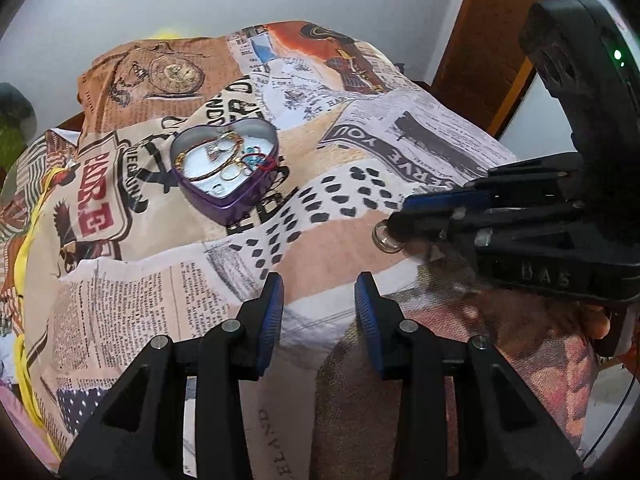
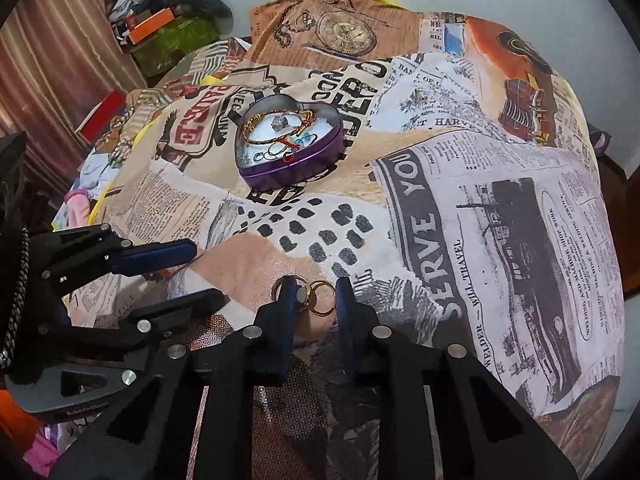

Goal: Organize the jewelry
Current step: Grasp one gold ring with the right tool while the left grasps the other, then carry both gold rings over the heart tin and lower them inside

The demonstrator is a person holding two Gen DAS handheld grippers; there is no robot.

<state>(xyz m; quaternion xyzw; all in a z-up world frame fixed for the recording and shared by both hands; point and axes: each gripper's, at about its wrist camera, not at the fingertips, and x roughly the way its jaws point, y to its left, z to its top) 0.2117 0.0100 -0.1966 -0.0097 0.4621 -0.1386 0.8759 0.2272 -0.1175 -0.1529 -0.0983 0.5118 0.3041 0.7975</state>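
Observation:
A purple heart-shaped tin [image 1: 224, 200] [image 2: 296, 168] sits on the printed cloth and holds bracelets, rings and chains. My right gripper [image 2: 316, 300] [image 1: 404, 220] is open low over the cloth. Gold rings [image 2: 320, 298] lie between its fingers, and a silver ring [image 2: 278, 286] [image 1: 386, 240] lies beside its left fingertip. My left gripper [image 1: 319, 300] [image 2: 176, 276] is open and empty, hovering to the left of the right gripper and nearer than the tin.
The newspaper-print cloth [image 2: 480, 200] covers a rounded surface that drops off at the sides. Boxes and clutter [image 2: 160, 28] lie at the far left by a curtain. A wooden door [image 1: 500, 40] stands at the right.

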